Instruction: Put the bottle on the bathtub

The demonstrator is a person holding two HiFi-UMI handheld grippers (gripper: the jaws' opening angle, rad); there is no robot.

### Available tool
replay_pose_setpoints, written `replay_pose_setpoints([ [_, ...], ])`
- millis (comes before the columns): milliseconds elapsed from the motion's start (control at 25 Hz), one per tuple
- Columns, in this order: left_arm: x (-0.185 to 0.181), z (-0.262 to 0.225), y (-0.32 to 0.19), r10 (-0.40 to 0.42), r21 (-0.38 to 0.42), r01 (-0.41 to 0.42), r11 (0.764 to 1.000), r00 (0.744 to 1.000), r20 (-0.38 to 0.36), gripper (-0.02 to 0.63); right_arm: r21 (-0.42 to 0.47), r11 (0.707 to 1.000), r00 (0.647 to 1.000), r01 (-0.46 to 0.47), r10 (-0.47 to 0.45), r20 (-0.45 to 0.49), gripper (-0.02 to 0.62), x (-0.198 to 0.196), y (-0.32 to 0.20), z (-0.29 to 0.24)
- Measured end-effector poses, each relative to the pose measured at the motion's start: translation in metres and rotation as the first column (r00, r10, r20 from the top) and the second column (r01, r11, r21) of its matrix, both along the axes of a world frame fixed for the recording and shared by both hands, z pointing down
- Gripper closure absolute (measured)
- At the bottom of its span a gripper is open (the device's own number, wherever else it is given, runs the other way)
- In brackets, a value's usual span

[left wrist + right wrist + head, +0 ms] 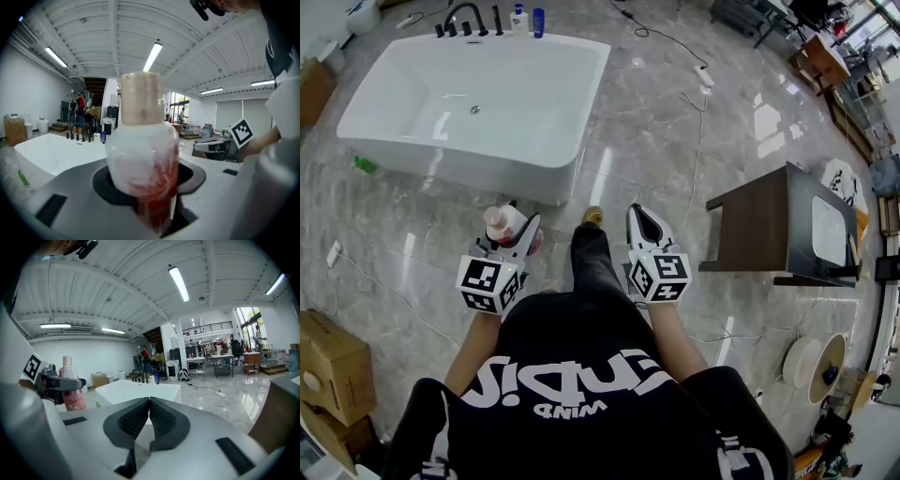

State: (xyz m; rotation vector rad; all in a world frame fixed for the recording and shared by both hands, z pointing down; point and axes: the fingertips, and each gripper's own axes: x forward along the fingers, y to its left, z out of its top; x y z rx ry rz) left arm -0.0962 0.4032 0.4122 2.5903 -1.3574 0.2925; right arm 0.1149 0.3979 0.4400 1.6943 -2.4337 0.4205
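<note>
bottle: white translucent plastic bottle (143,159) with red-pink colour in its lower part and a beige round cap | pose: upright | place: clamped between the jaws of the left gripper (512,236), above the floor, well apart from the bathtub | bathtub: white rectangular freestanding bathtub (469,164), standing on the grey floor

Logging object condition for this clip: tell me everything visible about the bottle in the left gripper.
The bottle has a rounded, translucent white plastic-looking body with red-pink markings low down and a tall beige cap. It stands upright, clamped between the jaws of the left gripper, which grip its lower body. It is held in the air, short of the bathtub, touching nothing else.
</note>
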Motion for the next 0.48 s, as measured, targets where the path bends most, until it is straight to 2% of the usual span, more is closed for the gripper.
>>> replay_pose_setpoints([
  [480, 0.017, -0.004, -0.141, -0.009, -0.008, 0.009, 1.000, 1.000, 0.005, 0.402, -0.001, 0.998, 0.997, 0.065, -0.065, 0.040, 0.571, 0.000, -0.146, -0.005],
])
